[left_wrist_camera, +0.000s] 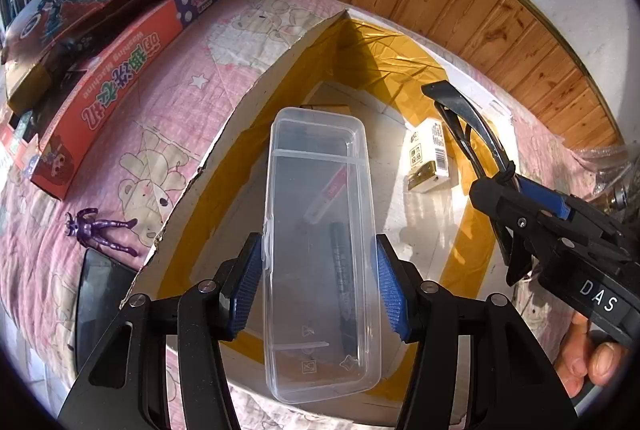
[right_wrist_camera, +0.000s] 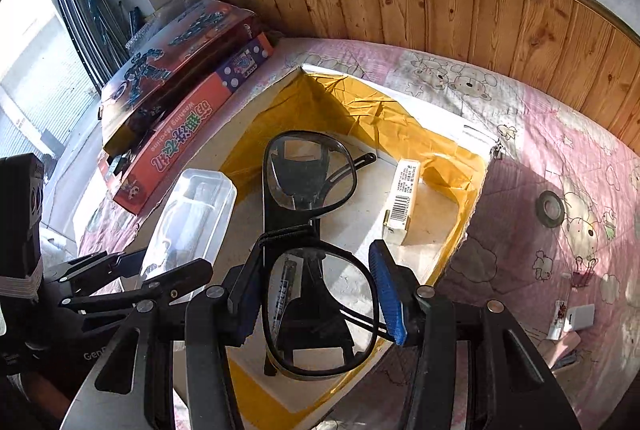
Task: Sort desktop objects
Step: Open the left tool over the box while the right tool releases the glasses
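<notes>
We're holding the left gripper (left_wrist_camera: 318, 284) pitched steeply down, its blue pads (left_wrist_camera: 387, 288) pinching the long sides of a clear plastic case (left_wrist_camera: 320, 250). Case is hanging lengthwise above the open cardboard box (left_wrist_camera: 224, 145), approx. over its middle; a black marker (left_wrist_camera: 342, 278) and a red-white pen (left_wrist_camera: 326, 195) are showing through it, but we can't tell if they're inside it or on the box floor.

We're angling the right gripper (right_wrist_camera: 318, 292) down too, jaws partway closed & clamping black-framed glasses (right_wrist_camera: 316, 250) at the lower lens: left pad on the frame rim, right pad on the folded temple. Glasses are hanging over the box interior, upper lens toward the far corner. In the left wrist view, fingers (left_wrist_camera: 600, 362) are wrapping the right handle at the frame's right edge.

On the box floor, near its right wall, a small white carton (right_wrist_camera: 402, 201) is lying flat. The box is sitting on a pink quilt (right_wrist_camera: 560, 169); toy boxes (left_wrist_camera: 116, 41) are stacked by the quilt's far left edge.
</notes>
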Available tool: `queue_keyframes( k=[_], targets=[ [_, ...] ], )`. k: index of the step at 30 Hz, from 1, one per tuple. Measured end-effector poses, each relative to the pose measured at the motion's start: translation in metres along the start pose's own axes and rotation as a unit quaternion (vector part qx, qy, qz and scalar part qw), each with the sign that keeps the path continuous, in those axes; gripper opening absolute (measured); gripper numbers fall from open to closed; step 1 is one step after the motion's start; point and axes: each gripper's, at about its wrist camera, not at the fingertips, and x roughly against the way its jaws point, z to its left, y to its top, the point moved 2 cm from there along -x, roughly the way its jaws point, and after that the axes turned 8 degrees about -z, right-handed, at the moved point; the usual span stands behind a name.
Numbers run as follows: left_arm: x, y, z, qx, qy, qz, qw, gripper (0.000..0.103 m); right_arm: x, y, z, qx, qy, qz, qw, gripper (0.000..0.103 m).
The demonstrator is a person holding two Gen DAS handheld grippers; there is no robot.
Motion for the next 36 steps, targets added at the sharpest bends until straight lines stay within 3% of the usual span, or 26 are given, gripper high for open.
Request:
queue_keyframes(
  k=[10,19,27,36],
  targets=[
    [-0.026,0.002,0.0,-0.043,0.027,0.057,0.9971,0.057,-0.052,0.017,-0.01,-0.013,-0.018,0.075,0.997,0.051],
    [-0.034,0.002,-0.002,-0.061,0.037,0.071,0.9949,0.057,-0.083,0.023,-0.004,-0.009,-0.039,0.118,0.992,0.052],
    [-0.027,0.001,0.0,-0.054,0.044,0.074,0.9948,0.057,-0.078,0.025,-0.008,-0.017,-0.045,0.121,0.991,0.053],
    [-0.004,0.0,0.004,-0.052,0.06,0.063,0.9948,0.058,-0.035,0.018,-0.009,-0.017,-0.011,0.103,0.994,0.057]
  ],
)
